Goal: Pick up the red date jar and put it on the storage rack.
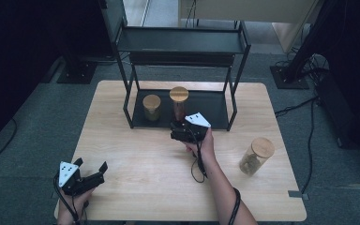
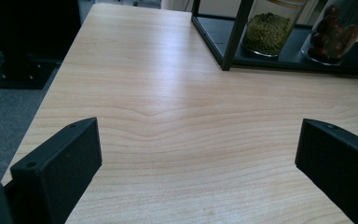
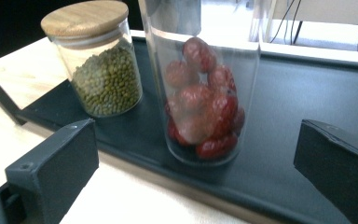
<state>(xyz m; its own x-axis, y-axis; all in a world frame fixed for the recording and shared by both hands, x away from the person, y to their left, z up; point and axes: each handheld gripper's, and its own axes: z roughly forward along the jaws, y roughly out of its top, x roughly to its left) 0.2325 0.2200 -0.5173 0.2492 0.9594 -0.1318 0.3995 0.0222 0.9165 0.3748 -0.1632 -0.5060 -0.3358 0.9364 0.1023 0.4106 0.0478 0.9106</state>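
Right tool (image 1: 182,132) released, jaws spread wide, poised at the front edge of the rack's (image 1: 234,101) lower shelf. Left tool (image 1: 90,172) also released, idle over the near left corner of the bench (image 1: 145,164), nothing between its jaws.

Step in hand, as I judge it: either closing in on the date jar (image 3: 205,93) to grasp it, or backing off after setting it down; I cannot tell which.

If grasping: keep my right tool level and go straight ahead so the jar passes between the jaws on centre, then clench low on the glass, under the lid. The glass is smooth and round, so an off-centre squeeze could tip or spin it. If backing off: pull straight away, jaws kept wide.

Position: the date jar stands upright on the shelf directly ahead of my right tool, centred between the jaws, apart from both. Its wooden lid (image 1: 179,93) is above my right tool. The bean jar (image 3: 98,65) sits ahead and to the left, near the date jar but not touching; watch the left jaw there. A third jar (image 1: 257,155) stands on the bench off to the right, well apart.
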